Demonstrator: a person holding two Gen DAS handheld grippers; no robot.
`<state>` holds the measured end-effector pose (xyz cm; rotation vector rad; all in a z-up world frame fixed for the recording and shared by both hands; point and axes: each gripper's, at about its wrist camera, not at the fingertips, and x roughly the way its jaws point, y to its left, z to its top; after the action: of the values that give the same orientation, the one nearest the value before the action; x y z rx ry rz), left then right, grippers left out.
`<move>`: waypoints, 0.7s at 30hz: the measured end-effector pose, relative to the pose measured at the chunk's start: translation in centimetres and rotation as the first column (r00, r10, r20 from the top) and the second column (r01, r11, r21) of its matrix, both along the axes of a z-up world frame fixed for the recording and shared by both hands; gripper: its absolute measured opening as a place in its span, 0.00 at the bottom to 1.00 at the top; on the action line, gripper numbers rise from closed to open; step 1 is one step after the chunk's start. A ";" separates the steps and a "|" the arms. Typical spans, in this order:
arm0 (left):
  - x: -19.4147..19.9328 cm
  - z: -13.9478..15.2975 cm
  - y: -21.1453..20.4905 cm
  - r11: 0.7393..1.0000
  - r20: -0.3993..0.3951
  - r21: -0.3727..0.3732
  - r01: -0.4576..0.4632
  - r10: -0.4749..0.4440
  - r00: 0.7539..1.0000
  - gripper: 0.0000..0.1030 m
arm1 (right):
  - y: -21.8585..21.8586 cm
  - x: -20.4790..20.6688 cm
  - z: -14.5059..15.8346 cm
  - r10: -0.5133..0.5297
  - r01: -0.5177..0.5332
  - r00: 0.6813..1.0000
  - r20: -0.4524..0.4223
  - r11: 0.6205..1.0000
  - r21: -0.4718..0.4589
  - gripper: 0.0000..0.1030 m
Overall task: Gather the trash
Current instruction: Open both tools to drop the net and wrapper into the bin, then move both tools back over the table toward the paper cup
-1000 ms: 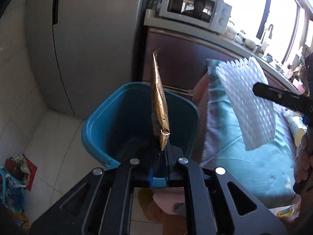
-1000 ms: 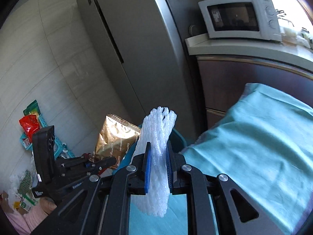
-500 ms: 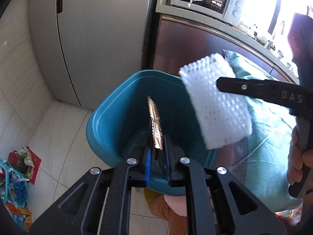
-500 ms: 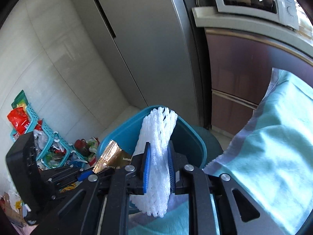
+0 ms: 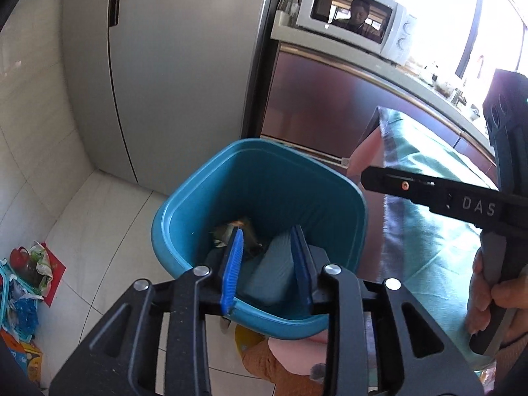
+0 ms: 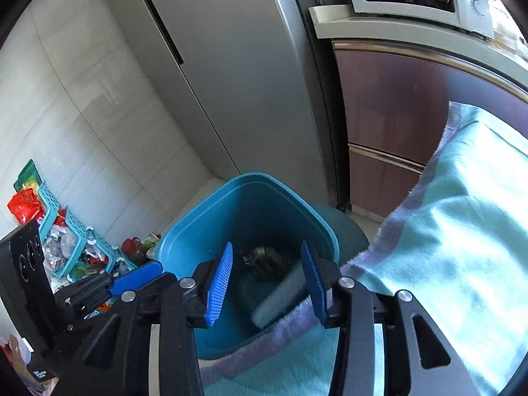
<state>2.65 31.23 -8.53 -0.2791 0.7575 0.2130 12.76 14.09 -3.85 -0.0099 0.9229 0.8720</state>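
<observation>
**Both claws parted over the blue bin; wrapper and foam net inside**

Item 1. Teal plastic baskets [image 6: 62, 244] of mixed packaging, far left on the tiled floor [image 5: 82, 217], against the wall.

Item 2. Left claw [image 5: 269, 264]: poised above the near rim of the bin, pointing down into it. Its jaws have just been opening and stand apart with nothing pressed between the blue pads.

Item 3. Blue trash bin [image 5: 184, 204]: open-topped, on the floor in front of the grey refrigerator [image 5: 171, 66]. Contents: a gold snack wrapper [image 6: 264, 259], crumpled at the bottom, and a white foam net [image 6: 280, 297] lying tilted against the inner wall nearest the cloth.

Item 4. Right claw [image 6: 270, 283]: also over the bin, jaws just opened, pads clear of the foam net below. In the left wrist view its finger reaches across the bin's right rim, with a hand [image 5: 491, 293] on the handle.

Item 5. Teal cloth [image 6: 462, 231]: drapes over the table at right, its edge beside the bin.

Item 6. White microwave [image 5: 356, 23]: on the cabinet top behind.
</observation>
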 end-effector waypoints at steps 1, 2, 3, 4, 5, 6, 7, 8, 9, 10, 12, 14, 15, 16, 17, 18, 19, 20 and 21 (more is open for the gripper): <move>-0.2 0.3 -0.2 1.000 0.009 0.000 0.007 -0.007 1.000 0.32 | -0.5 -0.3 0.4 0.004 -0.004 1.000 0.010 1.000 0.008 0.40; -0.4 0.6 -0.6 1.000 0.020 0.001 0.018 -0.018 1.000 0.35 | -1.1 -0.7 0.8 0.006 -0.007 1.000 0.022 1.000 0.017 0.40; -0.6 1.0 -1.0 1.000 0.031 0.003 0.030 -0.030 0.999 0.36 | -1.7 -1.0 1.2 0.010 -0.011 0.999 0.030 1.000 0.025 0.40; -0.8 1.3 -1.6 0.999 0.044 0.007 0.043 -0.043 0.998 0.40 | -2.6 -1.5 1.7 0.014 -0.016 0.999 0.041 0.999 0.037 0.40; -1.0 1.7 -2.3 0.998 0.058 0.011 0.061 -0.061 0.996 0.43 | -3.4 -2.0 2.1 0.014 -0.016 0.998 0.055 0.999 0.044 0.40; -1.3 2.0 -2.8 0.997 0.070 0.011 0.077 -0.078 0.995 0.44 | -4.5 -2.6 2.5 0.015 -0.018 0.997 0.071 0.999 0.050 0.40; -1.5 2.3 -3.6 0.995 0.082 0.010 0.103 -0.103 0.991 0.46 | -5.5 -3.2 2.9 0.012 -0.017 0.996 0.086 0.998 0.057 0.40; -1.6 2.6 -4.4 0.992 0.092 0.010 0.128 -0.128 0.987 0.47 | -6.4 -3.7 3.3 0.005 -0.011 0.995 0.097 0.998 0.063 0.41; -1.7 2.9 -5.3 0.988 0.104 0.011 0.156 -0.156 0.982 0.48 | -7.4 -4.3 3.7 -0.001 -0.006 0.994 0.107 0.998 0.068 0.41; -1.7 3.1 -6.2 0.983 0.113 0.007 0.185 -0.184 0.976 0.49 | -8.6 -4.8 4.0 -0.011 0.002 0.993 0.121 0.997 0.074 0.41; -1.8 3.5 -8.3 0.968 0.130 0.009 0.250 -0.249 0.960 0.50 | -11.1 -5.8 4.7 -0.041 0.029 0.989 0.140 0.996 0.086 0.43; -1.9 3.8 -10.6 0.949 0.143 0.004 0.314 -0.311 0.939 0.53 | -13.7 -6.9 5.2 -0.074 0.059 0.984 0.161 0.994 0.096 0.43; -1.9 3.8 -11.9 0.938 0.147 0.004 0.346 -0.343 0.928 0.53 | -14.9 -7.4 5.3 -0.092 0.075 0.981 0.169 0.992 0.099 0.43; -1.9 3.9 -13.2 0.926 0.147 0.011 0.378 -0.375 0.915 0.54 | -16.3 -7.9 5.5 -0.115 0.099 0.978 0.172 0.990 0.102 0.44; -1.8 3.8 -14.6 0.912 0.144 0.014 0.410 -0.407 0.902 0.54 | -17.6 -8.4 5.6 -0.140 0.123 0.974 0.180 0.987 0.104 0.44; -1.8 3.6 -15.8 0.899 0.140 0.015 0.437 -0.435 0.890 0.54 | -18.8 -8.8 5.8 -0.166 0.148 0.968 0.186 0.983 0.106 0.44; -1.8 3.5 -17.1 0.886 0.136 0.016 0.464 -0.462 0.877 0.54 | -20.3 -9.3 5.9 -0.202 0.184 0.960 0.196 0.977 0.105 0.44; -2.0 3.4 -18.4 0.871 0.133 0.013 0.492 -0.489 0.862 0.54 | -21.7 -9.7 6.0 -0.235 0.218 0.950 0.205 0.970 0.104 0.44; -1.9 3.3 -19.7 0.853 0.130 0.006 0.522 -0.518 0.845 0.54 | -23.0 -10.1 5.9 -0.265 0.248 0.941 0.209 0.963 0.105 0.44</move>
<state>0.72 11.57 -5.20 -0.1039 0.6841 -0.3326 2.71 -8.88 2.08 0.0772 0.6634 0.6478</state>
